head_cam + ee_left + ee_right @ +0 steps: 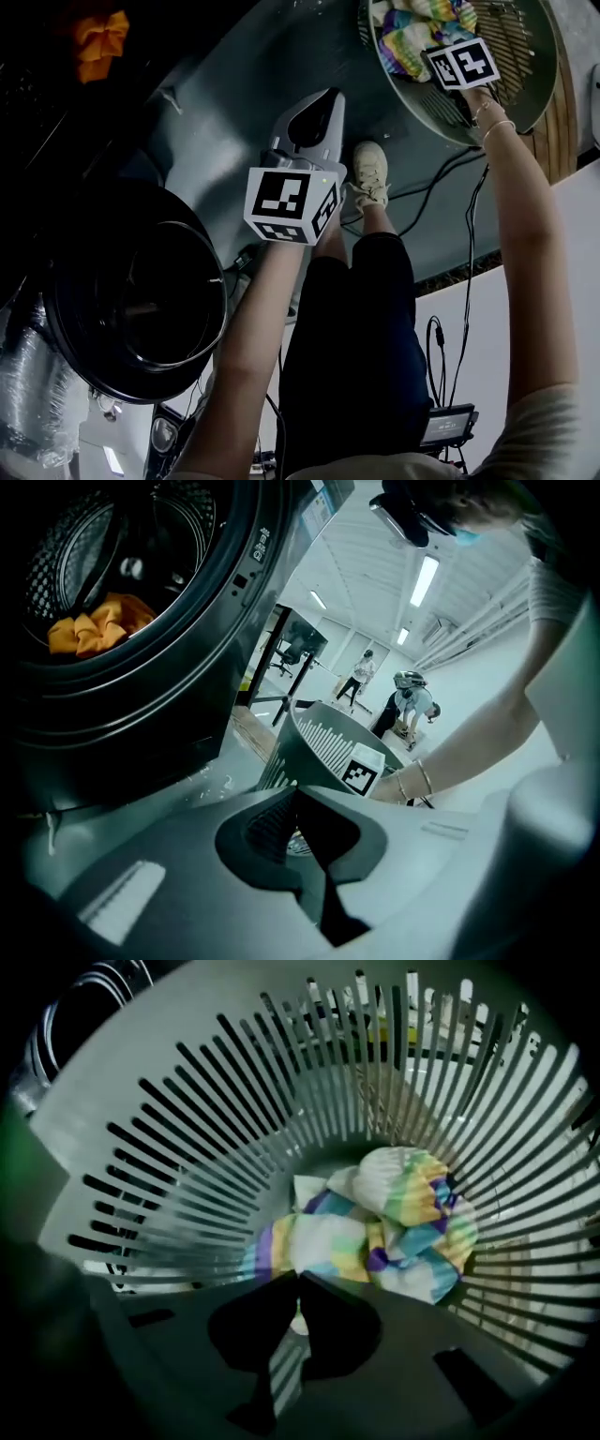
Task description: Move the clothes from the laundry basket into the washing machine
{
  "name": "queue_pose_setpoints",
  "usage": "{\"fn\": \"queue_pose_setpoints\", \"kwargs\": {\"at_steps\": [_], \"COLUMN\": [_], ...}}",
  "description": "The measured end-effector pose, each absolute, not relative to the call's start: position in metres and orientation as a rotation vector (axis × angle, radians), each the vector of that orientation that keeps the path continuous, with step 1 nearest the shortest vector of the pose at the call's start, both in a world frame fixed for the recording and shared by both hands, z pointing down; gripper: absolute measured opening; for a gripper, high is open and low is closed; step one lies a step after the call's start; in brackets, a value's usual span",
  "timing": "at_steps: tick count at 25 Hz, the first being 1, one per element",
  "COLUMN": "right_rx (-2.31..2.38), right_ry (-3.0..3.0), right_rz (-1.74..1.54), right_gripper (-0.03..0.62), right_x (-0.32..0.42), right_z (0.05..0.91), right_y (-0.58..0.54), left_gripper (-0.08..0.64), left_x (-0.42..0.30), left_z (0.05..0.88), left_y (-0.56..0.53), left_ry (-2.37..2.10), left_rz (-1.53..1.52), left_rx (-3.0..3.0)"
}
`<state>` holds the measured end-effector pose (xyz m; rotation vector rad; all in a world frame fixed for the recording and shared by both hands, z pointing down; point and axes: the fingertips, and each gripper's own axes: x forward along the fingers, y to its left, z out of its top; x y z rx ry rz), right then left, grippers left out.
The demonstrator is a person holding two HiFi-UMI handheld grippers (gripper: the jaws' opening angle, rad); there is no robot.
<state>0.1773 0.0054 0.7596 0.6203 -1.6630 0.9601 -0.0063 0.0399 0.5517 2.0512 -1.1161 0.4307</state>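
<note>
Had right gripper (298,1281) pointed down into basket (187,1157). Jaws closed, tips pinching near edge of striped cloth (398,1227), far as I could see. Cloth sat bunched up on basket bottom. My left gripper (298,794) was closed too, nothing in it, hanging low in front of washer (178,667). Washer door (141,291) was open, orange piece (94,625) lying in drum. Basket stood on floor just past left gripper.
</note>
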Motion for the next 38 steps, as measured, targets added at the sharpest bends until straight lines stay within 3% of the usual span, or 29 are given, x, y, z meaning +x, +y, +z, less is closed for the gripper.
{"fn": "queue_pose_setpoints", "kwargs": {"at_steps": [10,11,13,14,25,30,31,33,38], "right_rx": [1.002,1.031,1.069,1.089,1.12,0.967,0.932,0.912,1.102], "right_ry": [-2.084,-2.137,-2.228,-2.27,-2.636,-2.811,-2.837,-2.861,-2.758], "right_rz": [1.189,1.19,1.175,1.166,1.096,1.067,1.059,1.011,0.94], "right_gripper": [0.013,0.012,0.012,0.012,0.012,0.012,0.012,0.012,0.015], "right_x": [0.163,0.161,0.155,0.151,0.106,0.08,0.074,0.067,0.086], "right_z": [0.566,0.543,0.498,0.475,0.285,0.222,0.215,0.21,0.243], "right_y": [-0.011,-0.01,-0.004,-0.001,0.003,0.008,0.01,0.012,0.007], "left_gripper": [0.013,0.039,0.222,0.254,0.349,0.342,0.316,0.056,0.043], "left_x": [0.028,0.034,0.044,0.048,0.081,0.086,0.084,0.08,0.051], "left_z": [0.467,0.457,0.437,0.428,0.35,0.325,0.318,0.309,0.316], "left_y": [0.04,0.041,0.044,0.046,0.023,0.006,0.001,-0.004,-0.005], "left_ry": [-0.996,-0.974,-0.933,-0.921,-0.783,-0.848,-0.881,-0.923,-1.031], "left_rz": [0.328,0.328,0.342,0.359,0.496,0.492,0.459,0.422,0.455], "left_rx": [2.105,2.128,2.158,2.178,2.488,2.547,2.546,2.547,2.456]}}
